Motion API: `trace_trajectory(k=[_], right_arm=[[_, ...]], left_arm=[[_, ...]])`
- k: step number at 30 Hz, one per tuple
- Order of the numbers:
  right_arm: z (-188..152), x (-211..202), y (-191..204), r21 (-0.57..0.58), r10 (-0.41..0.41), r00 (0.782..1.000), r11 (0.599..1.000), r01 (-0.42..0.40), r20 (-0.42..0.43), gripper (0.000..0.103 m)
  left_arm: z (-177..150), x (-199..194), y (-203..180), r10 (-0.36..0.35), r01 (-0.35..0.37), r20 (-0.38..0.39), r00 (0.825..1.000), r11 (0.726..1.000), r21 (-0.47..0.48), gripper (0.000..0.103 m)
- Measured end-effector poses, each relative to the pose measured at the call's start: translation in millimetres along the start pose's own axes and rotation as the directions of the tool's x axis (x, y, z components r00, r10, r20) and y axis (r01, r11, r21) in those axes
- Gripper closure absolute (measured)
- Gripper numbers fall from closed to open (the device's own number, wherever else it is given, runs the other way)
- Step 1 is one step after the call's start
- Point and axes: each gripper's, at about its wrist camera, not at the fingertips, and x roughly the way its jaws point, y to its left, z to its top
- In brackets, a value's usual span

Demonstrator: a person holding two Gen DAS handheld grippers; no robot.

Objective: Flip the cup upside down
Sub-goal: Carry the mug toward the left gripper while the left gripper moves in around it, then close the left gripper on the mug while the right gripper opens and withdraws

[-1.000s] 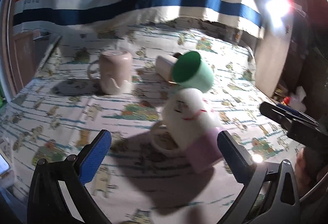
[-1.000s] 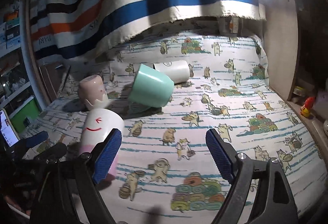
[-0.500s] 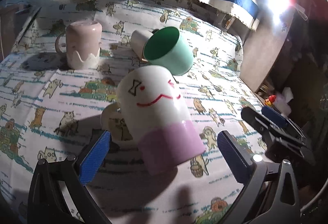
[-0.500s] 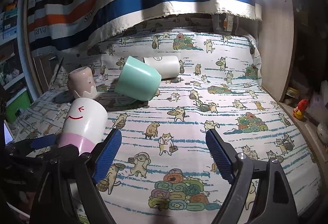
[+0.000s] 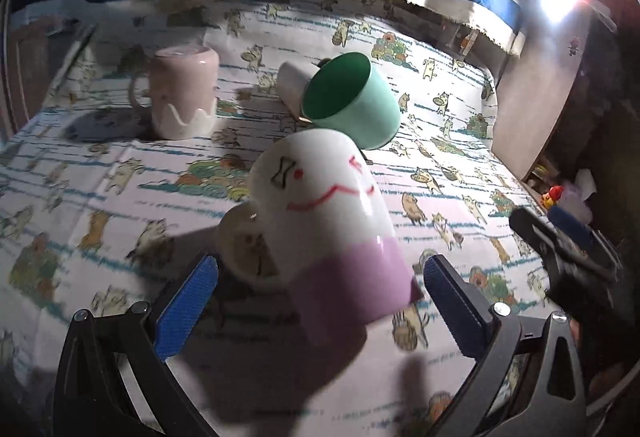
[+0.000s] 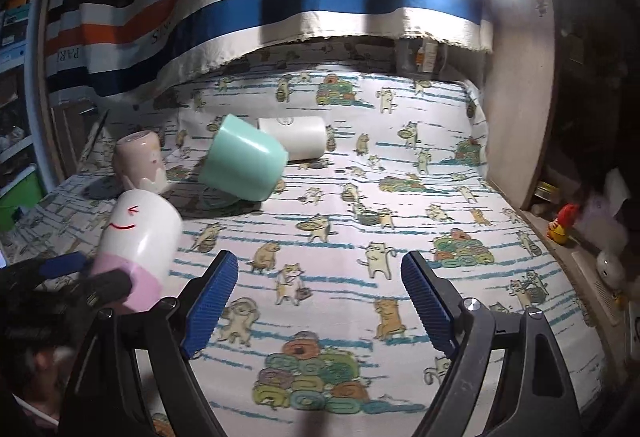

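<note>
Left wrist view: your left gripper, jaws apart, straddled the tilted smiley cup; next, clamp and upend it.

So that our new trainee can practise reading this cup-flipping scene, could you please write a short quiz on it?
1. True or false: the right gripper is holding a cup.
2. Which cup already stands upside down on the cloth? A) the green cup B) the pale pink mug C) the plain white cup
3. Fill in: the smiley mug sits tilted between the open fingers of the ___ gripper.

Key:
1. False. Its jaws are open with nothing between them.
2. B
3. left. The left gripper is open around the mug's pink end.
</note>
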Motion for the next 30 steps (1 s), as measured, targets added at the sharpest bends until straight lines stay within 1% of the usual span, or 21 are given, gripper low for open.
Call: trace_trajectory(k=[2, 3, 5, 9, 11, 15, 17, 21, 22, 23, 24, 25, 26, 30], right_arm=[[0.7, 1.6, -2.7, 0.022, 0.011, 1.000, 1.000, -0.011, -0.004, 0.018], [1.0, 1.5, -2.9, 0.030, 0.018, 1.000, 0.999, -0.018, -0.004, 0.018], [1.0, 0.2, -2.3, 0.031, 0.023, 1.000, 0.999, -0.023, -0.001, 0.018], [0.6, -5.5, 1.1, 0.000, -0.006, 1.000, 1.000, 0.006, 0.019, 0.018], [0.9, -5.5, -0.1, -0.005, -0.021, 1.000, 1.000, 0.021, 0.023, 0.018], [1.6, -5.0, -4.3, 0.011, -0.020, 1.000, 1.000, 0.019, 0.019, 0.018], [1.5, -3.7, -6.8, 0.028, -0.013, 1.000, 1.000, 0.012, 0.013, 0.018], [-0.2, -0.3, -4.7, 0.022, -0.012, 1.000, 1.000, 0.012, 0.002, 0.018], [-0.9, 0.7, -3.8, 0.021, -0.008, 1.000, 1.000, 0.008, -0.002, 0.018], [-1.7, 1.5, -3.1, 0.021, -0.004, 1.000, 1.000, 0.004, -0.005, 0.018], [-1.7, 1.5, -3.1, 0.021, -0.004, 1.000, 1.000, 0.004, -0.005, 0.018], [-2.3, 2.4, -2.4, 0.020, 0.001, 1.000, 1.000, -0.001, -0.008, 0.018], [-3.0, 4.1, -1.4, 0.020, 0.007, 1.000, 1.000, -0.006, -0.015, 0.018], [-3.3, 5.2, -0.3, 0.019, 0.006, 1.000, 1.000, -0.006, -0.016, 0.018]], left_arm=[[-4.1, -0.8, -0.2, -0.002, 0.002, -0.004, 1.000, 1.000, -0.025, 0.001], [-4.9, 0.1, 0.0, 0.016, -0.016, -0.004, 1.000, 0.999, -0.042, 0.000], [-7.4, 1.5, -0.9, 0.026, -0.026, 0.000, 1.000, 0.997, -0.079, 0.001], [-14.5, 3.3, -1.8, -0.004, 0.002, -0.010, 1.000, 0.985, -0.172, 0.001], [-18.9, 4.6, -3.9, -0.014, 0.012, -0.011, 1.000, 0.980, -0.196, 0.001], [-19.3, 13.9, -5.9, -0.019, 0.011, -0.034, 0.999, 0.975, -0.221, 0.001], [-19.9, 14.1, -6.8, -0.001, -0.004, -0.024, 1.000, 0.977, -0.215, 0.002], [-19.9, 16.0, -7.1, 0.011, -0.015, -0.020, 1.000, 0.977, -0.214, 0.002], [-19.9, 16.3, -6.5, 0.009, -0.013, -0.019, 1.000, 0.977, -0.214, 0.008], [-19.8, 16.8, -6.6, 0.014, -0.017, -0.018, 1.000, 0.977, -0.211, 0.020], [-19.3, 17.3, -6.3, 0.012, -0.015, -0.017, 1.000, 0.979, -0.205, 0.024], [-19.0, 17.6, -5.8, -0.009, 0.004, -0.021, 1.000, 0.979, -0.202, 0.034], [-18.5, 17.2, -5.6, -0.014, 0.009, -0.026, 1.000, 0.980, -0.200, 0.037], [-17.0, 14.4, -6.0, 0.005, -0.008, -0.018, 1.000, 0.986, -0.165, 0.037]])
